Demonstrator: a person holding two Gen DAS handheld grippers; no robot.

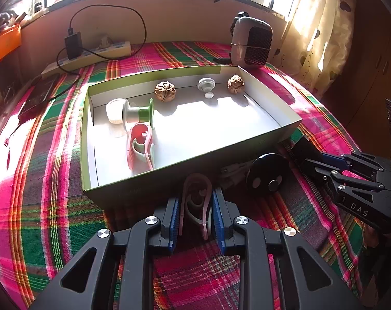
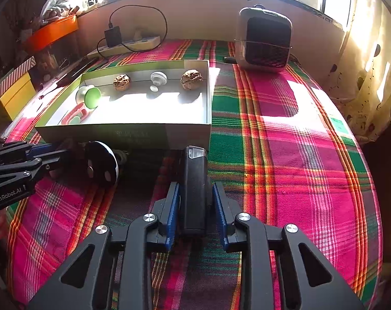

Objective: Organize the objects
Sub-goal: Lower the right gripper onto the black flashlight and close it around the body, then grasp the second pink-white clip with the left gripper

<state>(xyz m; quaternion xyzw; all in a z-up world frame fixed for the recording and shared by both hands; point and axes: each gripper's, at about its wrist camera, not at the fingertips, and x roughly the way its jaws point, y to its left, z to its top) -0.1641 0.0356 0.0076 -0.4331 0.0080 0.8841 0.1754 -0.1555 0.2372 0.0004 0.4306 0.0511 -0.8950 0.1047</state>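
The left tongs (image 1: 196, 214) flank a pink clip (image 1: 196, 204) lying on the plaid desk (image 1: 53, 206) just before the near wall of the box (image 1: 169, 178). The blue pads (image 1: 174, 217) appear to touch its sides, so I judge it grasped, though how firmly I cannot tell. The right tongs (image 2: 196, 211) straddle a black device (image 2: 194, 188) lying lengthwise on the cloth near the box's near right corner; a sliver of gap shows on the right pad, so whether they have clenched I cannot tell. Between the two lies a black disc (image 1: 267, 173) with a white cable, still outside. In the box, a matching clip (image 1: 141, 147), a brush (image 1: 128, 112), two walnuts (image 1: 165, 91) and a white cap (image 1: 206, 84) suggest sorted items go there; both grasps sit close for a short lift over the wall.
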